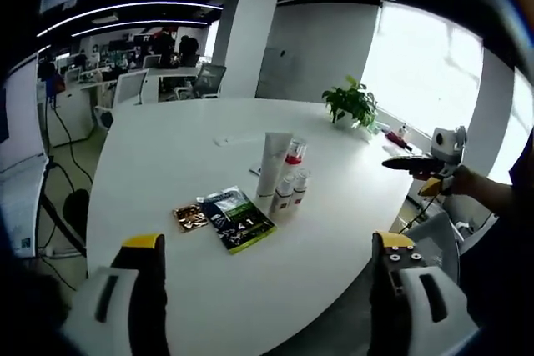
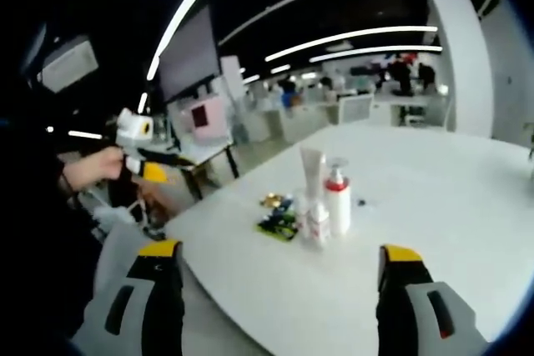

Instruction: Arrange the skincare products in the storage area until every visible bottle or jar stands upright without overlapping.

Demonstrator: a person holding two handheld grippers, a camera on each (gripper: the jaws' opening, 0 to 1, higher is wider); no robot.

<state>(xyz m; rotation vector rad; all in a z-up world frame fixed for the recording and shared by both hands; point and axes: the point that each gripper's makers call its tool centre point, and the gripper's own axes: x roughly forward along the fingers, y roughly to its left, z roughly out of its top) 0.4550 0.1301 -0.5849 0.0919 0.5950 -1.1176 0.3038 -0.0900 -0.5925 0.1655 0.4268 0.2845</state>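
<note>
While both tools gape empty, a smooth white tube stands beside seemingly glossy sachets.

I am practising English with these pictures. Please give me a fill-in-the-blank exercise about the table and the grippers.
1. The tall white tube stands ____.
2. The pump bottle has a ____ collar.
3. The dark sachet lies ____ on the white table.
4. The jaws of the left gripper are ____.

Missing words: upright; red; flat; open

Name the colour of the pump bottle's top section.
Red, above a white body; the pump bottle shows best in the right gripper view.
</note>
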